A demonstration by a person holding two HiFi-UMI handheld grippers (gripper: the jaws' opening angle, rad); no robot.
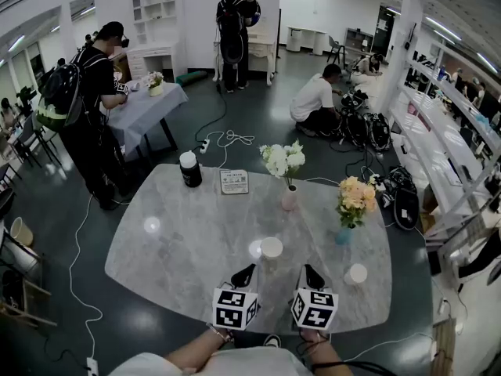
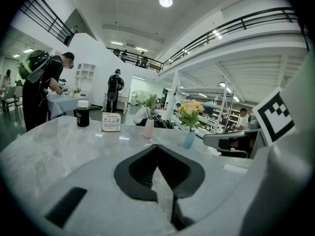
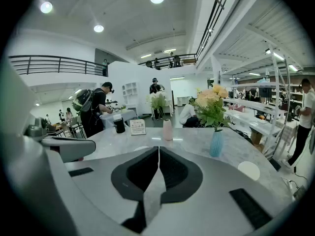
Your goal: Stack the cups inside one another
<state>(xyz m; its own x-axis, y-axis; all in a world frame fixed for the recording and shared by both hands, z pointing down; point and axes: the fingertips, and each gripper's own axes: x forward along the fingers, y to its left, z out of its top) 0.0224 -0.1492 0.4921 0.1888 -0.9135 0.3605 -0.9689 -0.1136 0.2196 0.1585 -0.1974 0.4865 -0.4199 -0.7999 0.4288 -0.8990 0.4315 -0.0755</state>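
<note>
- head view: left tongs (image 1: 247, 271) and right tongs (image 1: 310, 272) both pinched together, empty, just beside the cup (image 1: 271, 247).
- second cup (image 1: 357, 273) stands apart, right of that cup, on the desk (image 1: 172, 241).

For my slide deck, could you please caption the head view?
Left gripper and right gripper, both shut and empty, at a marble table with two separate white cups.

table (image 1: 172, 241): grey marbled | cups (image 1: 272, 247) (image 1: 357, 273): white | pink vase (image 1: 290, 198) | blue vase (image 1: 343, 236) | bottle (image 1: 190, 172): black, cap (image 1: 188, 159) apparently white
</note>
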